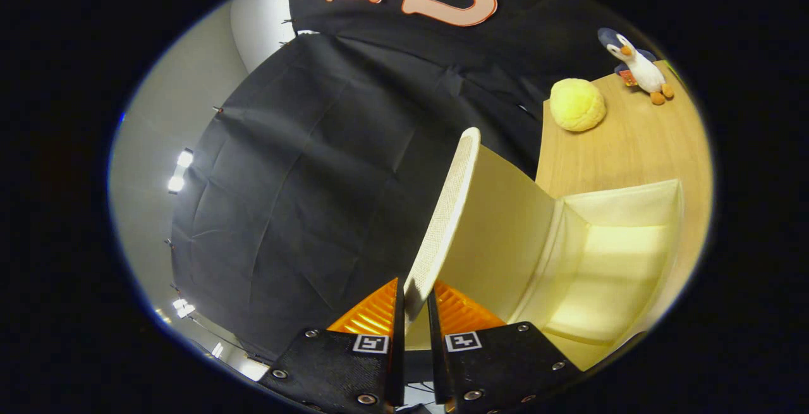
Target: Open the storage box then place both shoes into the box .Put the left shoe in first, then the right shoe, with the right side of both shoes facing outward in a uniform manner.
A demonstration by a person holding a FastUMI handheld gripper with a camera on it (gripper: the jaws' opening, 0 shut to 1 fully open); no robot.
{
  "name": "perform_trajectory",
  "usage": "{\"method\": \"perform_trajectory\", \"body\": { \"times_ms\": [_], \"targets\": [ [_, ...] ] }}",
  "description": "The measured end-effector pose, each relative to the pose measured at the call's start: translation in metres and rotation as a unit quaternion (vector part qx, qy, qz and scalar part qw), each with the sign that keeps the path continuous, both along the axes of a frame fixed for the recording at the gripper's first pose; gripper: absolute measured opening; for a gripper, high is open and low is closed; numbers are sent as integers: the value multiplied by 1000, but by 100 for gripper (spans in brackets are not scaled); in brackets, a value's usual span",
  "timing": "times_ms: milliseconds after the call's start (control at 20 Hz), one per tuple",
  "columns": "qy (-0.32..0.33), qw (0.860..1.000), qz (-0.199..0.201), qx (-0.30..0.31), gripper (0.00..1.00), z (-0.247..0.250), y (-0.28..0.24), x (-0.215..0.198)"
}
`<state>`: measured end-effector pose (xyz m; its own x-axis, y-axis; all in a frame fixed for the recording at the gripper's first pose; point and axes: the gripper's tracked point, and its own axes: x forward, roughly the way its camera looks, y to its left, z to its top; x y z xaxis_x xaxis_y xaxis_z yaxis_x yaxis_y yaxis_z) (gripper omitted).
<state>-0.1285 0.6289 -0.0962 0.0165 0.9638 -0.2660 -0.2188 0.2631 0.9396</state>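
My gripper (pixel 416 297) is shut on the edge of the storage box's lid (pixel 499 224), a cream panel with a woven rim, held pinched between both fingers. The lid stands swung up, rising away from the fingertips. Beside it, to the right of the fingers, the cream fabric storage box (pixel 622 202) lies open with its pale inside in view. The box rests on a wooden table (pixel 632 142).
A round yellow plush (pixel 577 105) and a small penguin toy (pixel 638 66) sit on the table beyond the box. The black cloth wall hangs behind the lid. Bright lamps (pixel 179 170) shine on the pale room wall past the cloth.
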Motion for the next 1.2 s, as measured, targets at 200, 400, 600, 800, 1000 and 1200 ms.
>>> {"method": "perform_trajectory", "body": {
  "times_ms": [200, 400, 600, 800, 1000, 1200],
  "targets": [
    [7, 999, 16, -30, 18, -16, 62, -13],
    [32, 994, 49, -95, 58, -64, 86, -36],
    [4, 992, 37, -124, 81, -82, 63, -23],
    [-52, 981, 25, -186, 83, -112, 5, -1],
    [-109, 965, 2, -237, 87, -138, -72, 24],
    [-172, 937, -38, -301, 87, -158, -166, 39]
  ]
}}
